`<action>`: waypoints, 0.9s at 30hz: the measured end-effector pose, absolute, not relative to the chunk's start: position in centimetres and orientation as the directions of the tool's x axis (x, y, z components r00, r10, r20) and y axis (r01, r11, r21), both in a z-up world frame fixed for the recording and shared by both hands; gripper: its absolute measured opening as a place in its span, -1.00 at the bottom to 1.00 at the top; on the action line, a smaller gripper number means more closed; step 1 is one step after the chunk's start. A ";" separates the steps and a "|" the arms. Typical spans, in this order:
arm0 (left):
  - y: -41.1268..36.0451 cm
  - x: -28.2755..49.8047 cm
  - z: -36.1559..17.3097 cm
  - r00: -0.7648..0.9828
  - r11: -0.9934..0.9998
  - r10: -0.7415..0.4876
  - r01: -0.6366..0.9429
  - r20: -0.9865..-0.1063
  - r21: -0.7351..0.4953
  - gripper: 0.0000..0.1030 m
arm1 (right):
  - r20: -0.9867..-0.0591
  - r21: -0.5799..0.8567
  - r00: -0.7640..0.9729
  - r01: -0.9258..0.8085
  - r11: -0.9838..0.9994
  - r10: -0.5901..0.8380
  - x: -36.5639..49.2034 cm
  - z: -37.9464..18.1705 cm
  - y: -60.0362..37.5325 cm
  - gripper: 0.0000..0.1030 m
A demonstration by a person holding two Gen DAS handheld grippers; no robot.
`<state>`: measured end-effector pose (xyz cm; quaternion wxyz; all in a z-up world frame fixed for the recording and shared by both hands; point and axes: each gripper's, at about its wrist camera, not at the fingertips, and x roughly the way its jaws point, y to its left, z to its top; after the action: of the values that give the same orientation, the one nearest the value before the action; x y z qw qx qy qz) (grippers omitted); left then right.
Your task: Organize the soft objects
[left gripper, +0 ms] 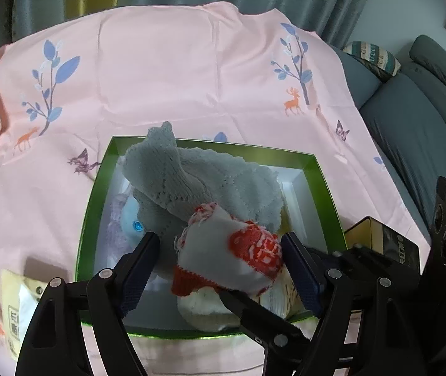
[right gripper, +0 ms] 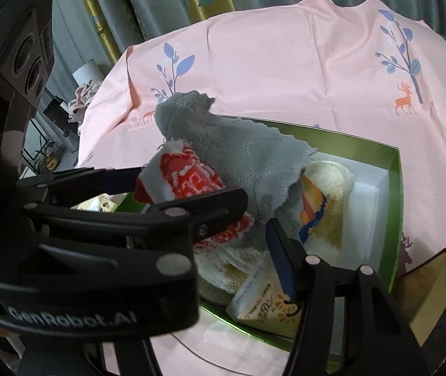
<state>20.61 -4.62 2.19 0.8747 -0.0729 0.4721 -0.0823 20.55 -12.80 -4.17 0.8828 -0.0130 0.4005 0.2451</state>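
A green box (left gripper: 92, 206) with a white inside sits on the pink cloth and holds soft things. A grey knitted cloth (left gripper: 204, 175) is heaped on top, over a pale plush with a blue eye (left gripper: 128, 219). A red-and-white knitted piece (left gripper: 238, 250) lies between the fingers of my left gripper (left gripper: 221, 250), which is open: the left pad stands clear of it. From the right wrist, the left gripper (right gripper: 191, 185) crosses the view and hides one finger of my right gripper (right gripper: 232, 232). Its visible blue pad (right gripper: 280, 257) is bare beside the grey cloth (right gripper: 241, 156), over a cream towel (right gripper: 329, 206).
A yellow tissue packet (right gripper: 263, 304) lies in the box's near corner. Another packet (left gripper: 16, 300) lies outside on the left. A gold-and-black box (left gripper: 379, 241) stands close at the right. A grey sofa (left gripper: 417, 131) runs along the right, with curtains behind the table.
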 end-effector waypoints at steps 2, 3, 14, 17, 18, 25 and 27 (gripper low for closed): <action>-4.5 20.3 2.5 0.542 0.978 -0.202 0.067 -0.816 -0.198 0.56 | -0.714 0.146 0.577 -0.432 0.890 0.397 20.2 -4.0 -13.1 0.40; -4.4 20.1 2.6 0.544 0.978 -0.199 0.064 -0.815 -0.196 0.56 | -0.713 0.143 0.580 -0.429 0.892 0.393 20.1 -3.8 -13.1 0.43; -2.5 17.8 4.0 0.549 0.986 -0.143 0.008 -0.824 -0.166 0.74 | -0.711 0.098 0.620 -0.379 0.920 0.331 18.6 -2.3 -14.4 0.63; -2.1 17.2 4.3 0.550 0.988 -0.126 -0.006 -0.826 -0.155 0.79 | -0.707 0.085 0.634 -0.363 0.928 0.313 18.0 -1.8 -14.7 0.75; -2.0 17.0 4.4 0.550 0.988 -0.122 -0.010 -0.826 -0.152 0.83 | -0.706 0.081 0.638 -0.356 0.931 0.306 17.7 -1.6 -14.7 0.77; -1.7 15.1 5.5 0.540 0.989 -0.109 -0.027 -0.834 -0.147 0.88 | -0.712 0.046 0.657 -0.308 0.950 0.247 16.7 -0.6 -15.0 0.97; -1.7 14.5 6.0 0.544 0.989 -0.101 -0.034 -0.833 -0.142 0.88 | -0.717 0.036 0.659 -0.290 0.956 0.227 16.5 -0.4 -15.1 0.98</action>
<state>14.46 -1.70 5.99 0.8759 -0.0707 0.4769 -0.0189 16.46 -15.06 -0.40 0.9098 -0.0409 0.3878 0.1420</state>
